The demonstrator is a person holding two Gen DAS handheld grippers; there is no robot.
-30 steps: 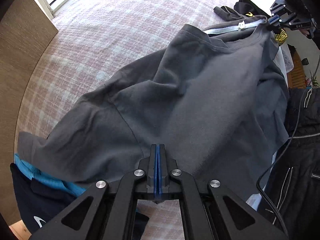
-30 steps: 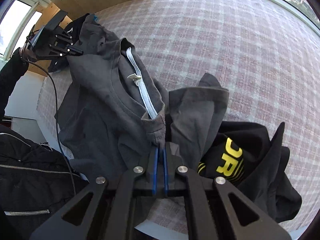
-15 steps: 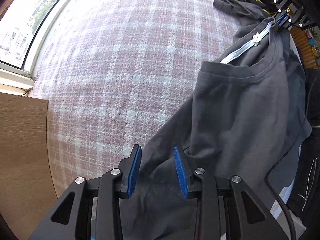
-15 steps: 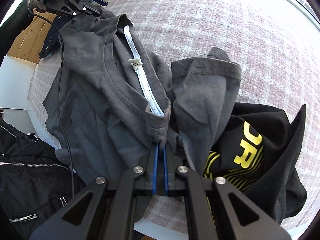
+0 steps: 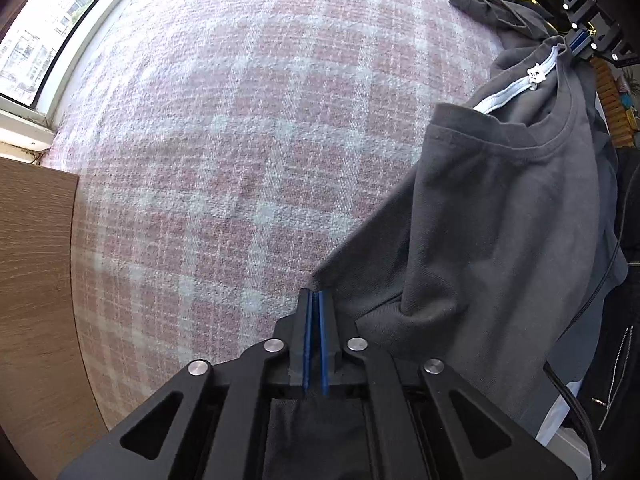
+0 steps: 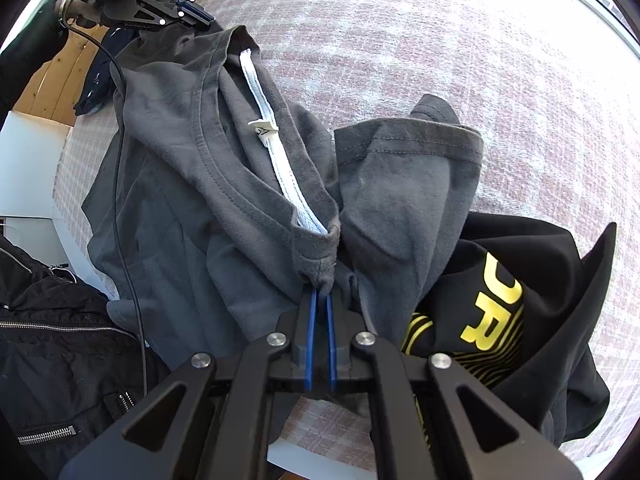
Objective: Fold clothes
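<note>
The crew-neck cotton T-shirt point(image 6: 192, 184) is a flat charcoal grey all over, with grey stitching at the collar and sleeve hem and a strip of white ribbed tape point(image 6: 280, 168) inside the neck carrying a small white label. The woven bed cover point(image 5: 248, 152) is a plaid of dusty pink squares crossed by pale, nearly white bands. Beside the grey shirt lies a black knit garment point(image 6: 532, 300) printed with bright yellow block letters above thin yellow curved stripes (the word is only partly in view). The black plastic gripper fingers point(image 6: 308, 320) have blue pads. The board at the bed's edge point(image 5: 36, 280) is brown woodgrain.
</note>
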